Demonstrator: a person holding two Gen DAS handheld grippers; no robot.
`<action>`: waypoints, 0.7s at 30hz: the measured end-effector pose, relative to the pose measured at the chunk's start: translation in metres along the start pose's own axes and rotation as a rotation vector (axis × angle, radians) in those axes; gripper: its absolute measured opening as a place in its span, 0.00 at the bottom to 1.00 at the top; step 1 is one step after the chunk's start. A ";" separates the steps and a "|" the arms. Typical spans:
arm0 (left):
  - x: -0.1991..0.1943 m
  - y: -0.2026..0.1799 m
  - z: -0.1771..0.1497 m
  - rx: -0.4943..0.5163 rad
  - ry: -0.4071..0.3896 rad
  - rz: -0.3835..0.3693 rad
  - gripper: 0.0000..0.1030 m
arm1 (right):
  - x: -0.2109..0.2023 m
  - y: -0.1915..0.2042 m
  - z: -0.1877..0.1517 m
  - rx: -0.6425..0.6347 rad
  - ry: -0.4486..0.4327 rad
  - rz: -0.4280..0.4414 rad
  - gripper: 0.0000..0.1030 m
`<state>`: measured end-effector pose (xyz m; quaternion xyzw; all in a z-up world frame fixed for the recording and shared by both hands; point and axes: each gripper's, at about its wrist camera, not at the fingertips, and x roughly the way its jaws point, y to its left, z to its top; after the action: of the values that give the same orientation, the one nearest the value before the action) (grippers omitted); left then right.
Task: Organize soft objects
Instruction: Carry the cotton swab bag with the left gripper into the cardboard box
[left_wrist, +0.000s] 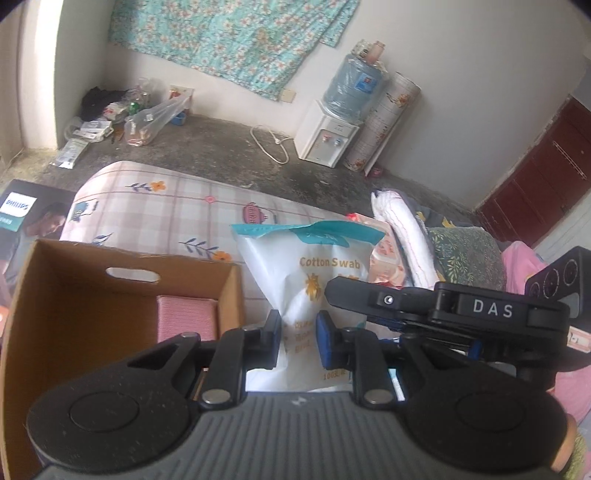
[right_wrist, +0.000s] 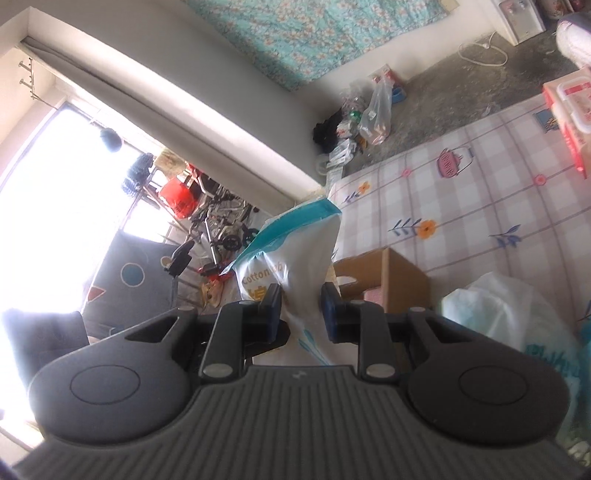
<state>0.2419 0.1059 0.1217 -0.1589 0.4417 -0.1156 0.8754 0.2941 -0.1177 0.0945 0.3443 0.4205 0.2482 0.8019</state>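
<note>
between both sets of tongs hangs the cotton swab bag, white w/ a teal top edge, held upright in the air, just right of the cardboard box as the left wrist view has it. left gripper is pinched narrow on the bag's lower part, pads pressing each side. right gripper grips the same bag from another angle, also squeezed in on it, so both hold 1 item.

step in hand, prob: carrying the bag over to the box, which already has a pink folded cloth inside. next move calls for 1 gripper to let go so the other can swing the bag over the box rim and lower it in; bag is soft and crinkly, so it may sag or slip once only 1 side holds.

further out: checked floral sheet under the box, more soft stuff piled at right, incl a white rolled cloth and a green patterned fabric.
</note>
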 end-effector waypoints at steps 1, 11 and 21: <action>-0.004 0.015 -0.001 -0.022 -0.001 0.016 0.21 | 0.015 0.010 -0.003 0.002 0.029 0.009 0.22; 0.029 0.148 -0.008 -0.206 0.107 0.162 0.20 | 0.172 0.058 -0.044 0.025 0.290 -0.075 0.23; 0.113 0.199 -0.001 -0.223 0.219 0.258 0.17 | 0.266 0.028 -0.042 0.020 0.352 -0.224 0.23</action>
<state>0.3190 0.2504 -0.0377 -0.1831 0.5612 0.0307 0.8066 0.3948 0.0978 -0.0356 0.2544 0.5923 0.2095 0.7352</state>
